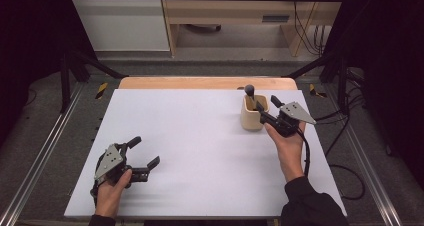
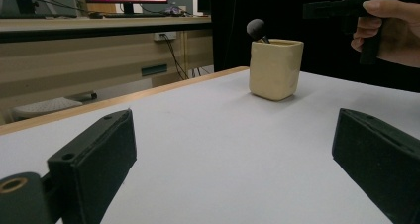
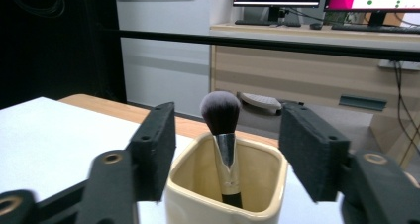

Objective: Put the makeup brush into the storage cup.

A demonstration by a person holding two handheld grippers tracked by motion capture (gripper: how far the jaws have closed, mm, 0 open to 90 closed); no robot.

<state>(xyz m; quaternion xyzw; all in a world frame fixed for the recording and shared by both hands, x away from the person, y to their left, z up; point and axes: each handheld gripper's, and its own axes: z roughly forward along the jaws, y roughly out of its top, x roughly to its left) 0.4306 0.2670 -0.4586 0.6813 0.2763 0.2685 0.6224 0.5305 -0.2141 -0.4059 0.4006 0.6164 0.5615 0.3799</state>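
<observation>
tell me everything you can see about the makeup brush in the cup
The makeup brush stands handle-down in the cream square cup, leaning toward its far wall. It has a rounded dark grey bristle head, a shiny silver ferrule and a black handle whose lower end is hidden inside. Only the cup touches it; the right gripper is open, one jaw either side above the rim.

one cream cup (image 1: 253, 114), one brush (image 1: 250, 93) and two grippers (image 1: 141, 158) (image 1: 268, 112) are counted on one desk (image 1: 200, 136).
</observation>
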